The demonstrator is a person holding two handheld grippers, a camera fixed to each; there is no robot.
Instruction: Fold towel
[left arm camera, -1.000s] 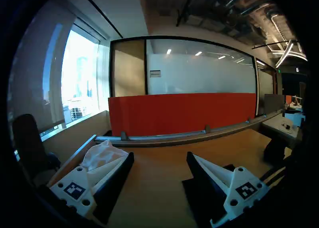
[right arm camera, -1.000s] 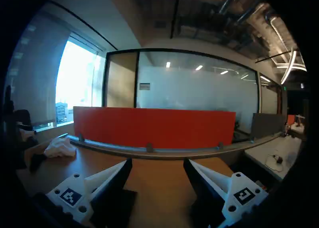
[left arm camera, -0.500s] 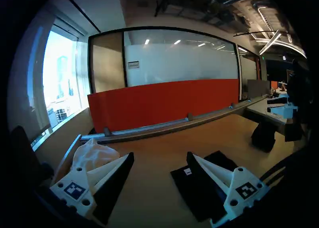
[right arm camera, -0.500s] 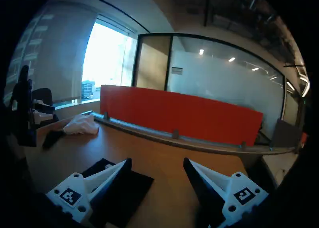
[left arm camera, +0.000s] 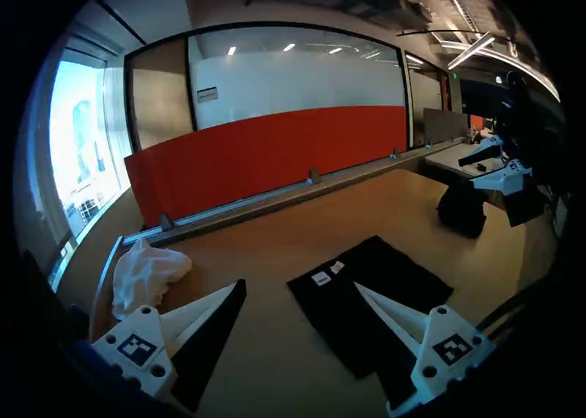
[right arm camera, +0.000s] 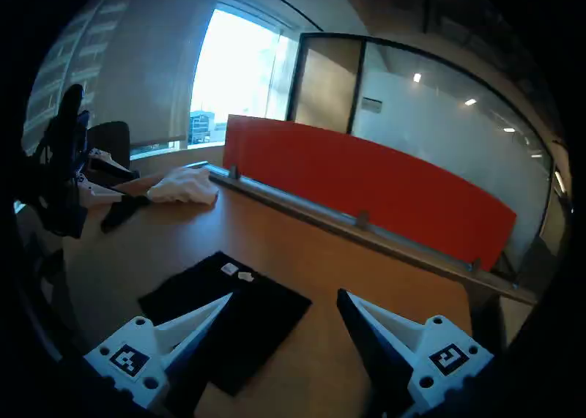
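Left gripper [left arm camera: 297, 284] and right gripper [right arm camera: 285, 293] both gape wide, holding nothing. The towel [left arm camera: 381, 271] lies flat on the desk [left arm camera: 293, 220] just ahead, under the left's right finger and the right's left finger, with bare wood beyond its edges.

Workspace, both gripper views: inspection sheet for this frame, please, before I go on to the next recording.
Surface: wooden desk top, bare between the items.
Job's things: black rectangular towel lies flat on the desk, small white tags facing up; no fold visible.
Clutter: crumpled white cloth near the desk's window end; dark bulky object at the other end, kind unclear.
Grippers: left gripper and right gripper both have their fingers apart and hold nothing, above the towel.
Cables: nothing seen.
Surroundings: red divider panel along the desk's back edge, frosted glass wall behind, bright window.
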